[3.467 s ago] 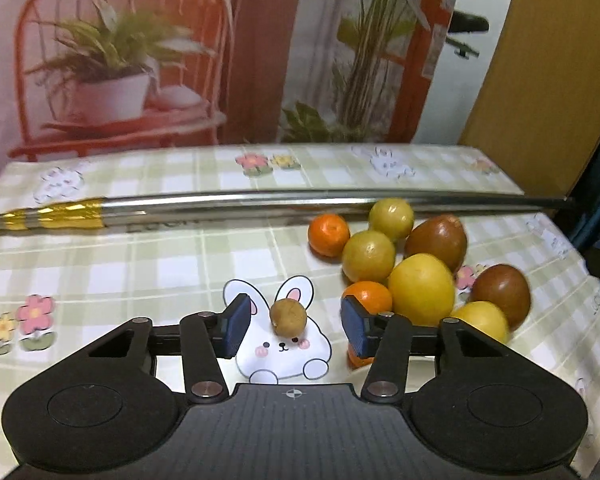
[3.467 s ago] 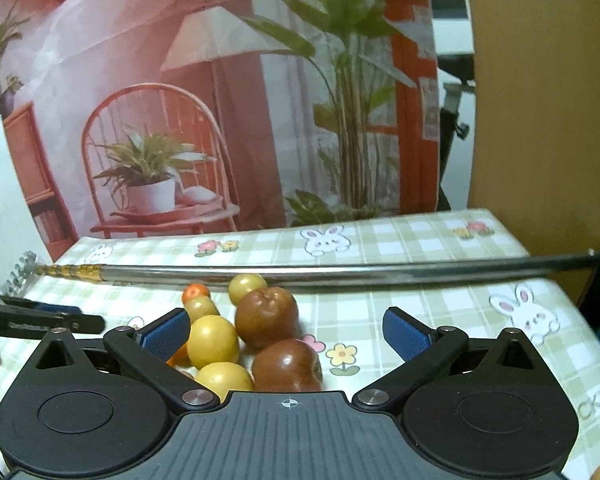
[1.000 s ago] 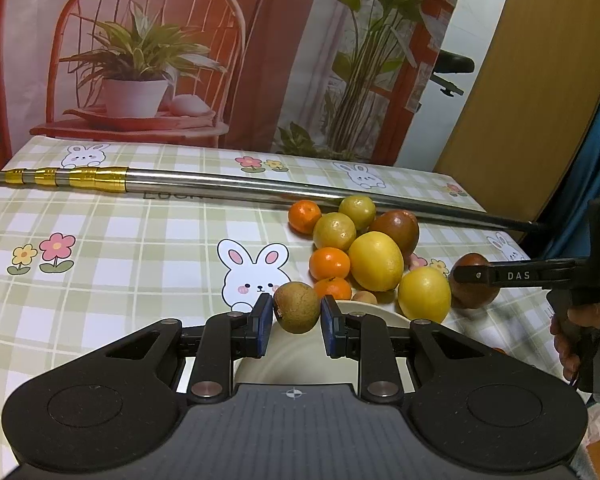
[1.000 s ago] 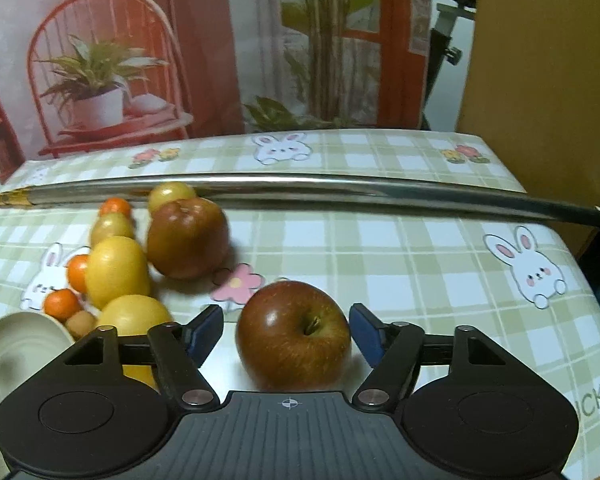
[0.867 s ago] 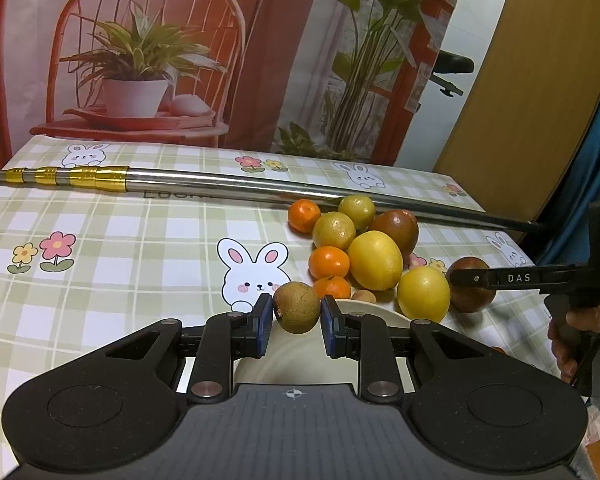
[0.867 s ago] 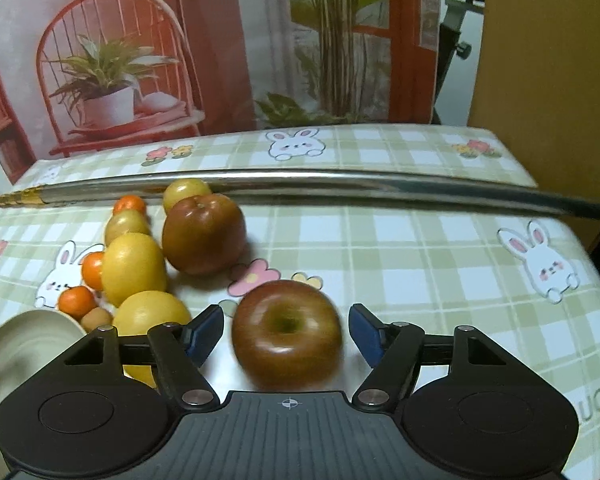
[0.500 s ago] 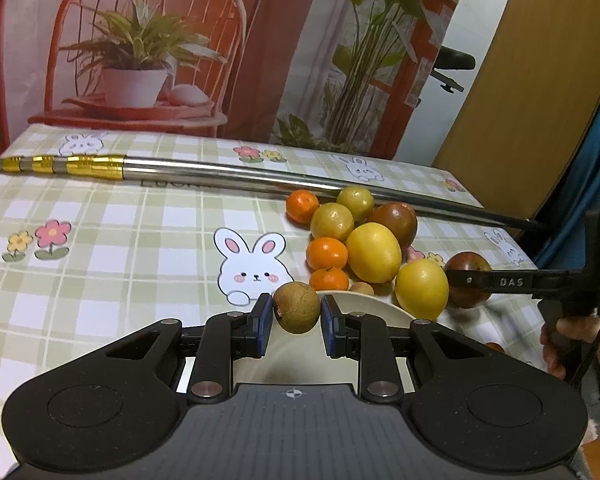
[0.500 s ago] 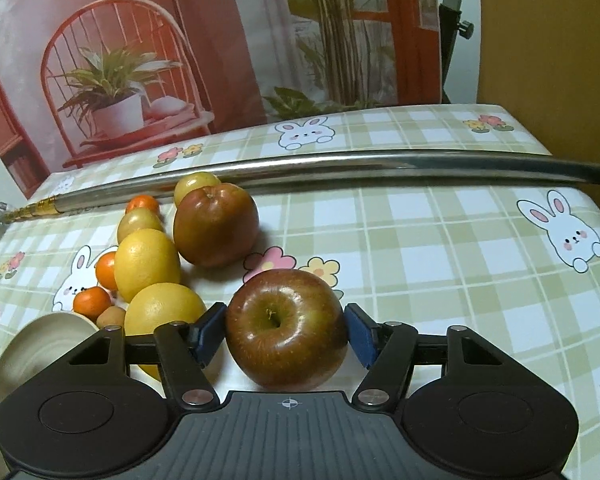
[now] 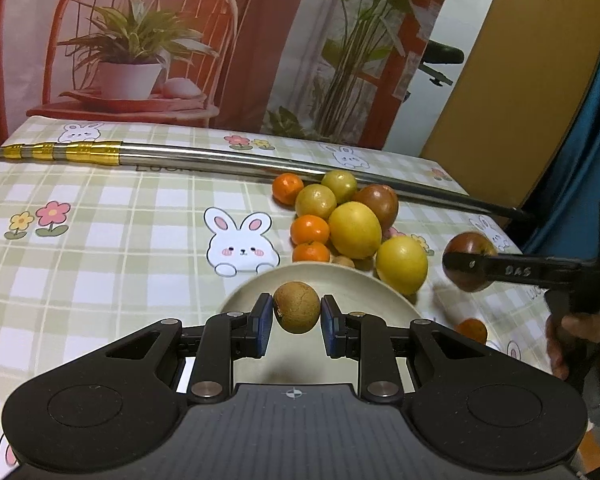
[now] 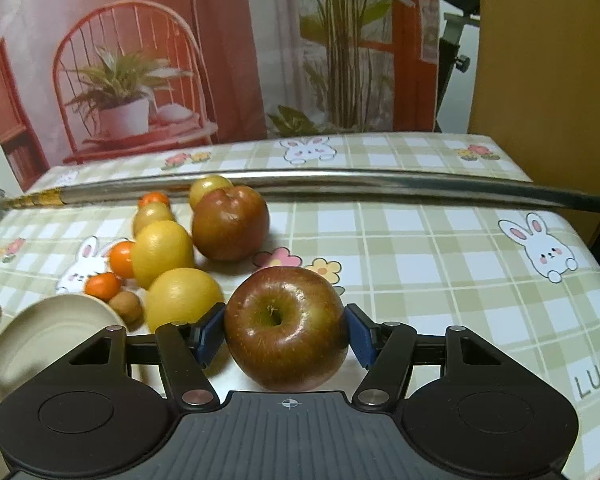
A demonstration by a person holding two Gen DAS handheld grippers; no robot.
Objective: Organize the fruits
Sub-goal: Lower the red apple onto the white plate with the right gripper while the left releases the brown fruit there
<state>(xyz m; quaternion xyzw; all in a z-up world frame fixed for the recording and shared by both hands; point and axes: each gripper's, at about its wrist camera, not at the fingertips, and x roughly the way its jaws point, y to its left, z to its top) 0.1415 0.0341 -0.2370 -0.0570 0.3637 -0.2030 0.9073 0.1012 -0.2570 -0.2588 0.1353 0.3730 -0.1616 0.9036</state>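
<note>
apples (image 10: 286,328) – 2 | lemons (image 9: 354,230) – 2 | tangerines (image 9: 310,229) – 4 | plate (image 9: 364,284) – 1

A glossy, smooth dark-red apple (image 10: 286,326) and a rough, matt small brown fruit (image 9: 297,307) contrast with the polished long silver metal pole (image 9: 228,159) and matt beige plate (image 9: 380,294).

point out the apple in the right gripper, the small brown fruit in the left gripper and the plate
apple (image 10: 286,326), right wrist view, front face.
small brown fruit (image 9: 297,307), left wrist view, centre.
plate (image 9: 374,284), left wrist view, far rim.
</note>
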